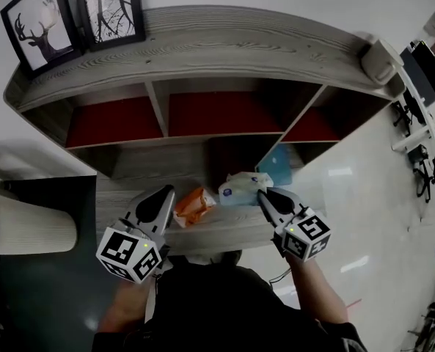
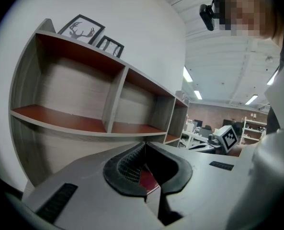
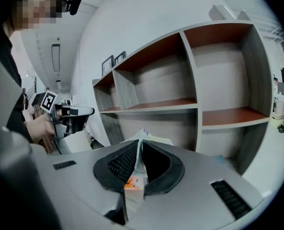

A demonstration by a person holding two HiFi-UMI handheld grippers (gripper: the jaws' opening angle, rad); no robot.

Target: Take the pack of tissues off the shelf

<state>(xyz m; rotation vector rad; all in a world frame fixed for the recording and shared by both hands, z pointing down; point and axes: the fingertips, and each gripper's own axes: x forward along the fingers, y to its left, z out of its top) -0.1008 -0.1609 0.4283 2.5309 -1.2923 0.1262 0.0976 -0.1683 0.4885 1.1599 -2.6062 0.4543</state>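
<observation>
The right gripper [image 1: 265, 195] sits at about 5 o'clock from the middle of the head view. Its two fingers are squeezed together on a thin edge of the wrapper of the pack of tissues [image 1: 239, 188]. In the right gripper view [image 3: 139, 145] you can see the wrapper pinched flat between the dark pads, with the rest of the pack of tissues [image 3: 153, 137] sticking out past the tips. The pack is white and light blue. It is out in front of the shelf [image 1: 224, 50], over the wooden ledge [image 1: 224, 233], and I cannot tell if it touches the ledge. An orange pack [image 1: 194, 205] lies just beside it at 8 o'clock. A blue box [image 1: 277, 169] is near it at 1 o'clock, inside a low, dark part of the shelf. The left gripper [image 1: 169, 191] is at 7 o'clock from the middle, with its tips next to the orange pack. In the left gripper view [image 2: 144, 145] its fingers are closed tight and hold nothing. On top of the shelf, at 11 o'clock, stand a deer picture [image 1: 39, 24] and a tree picture [image 1: 111, 9], side by side.
</observation>
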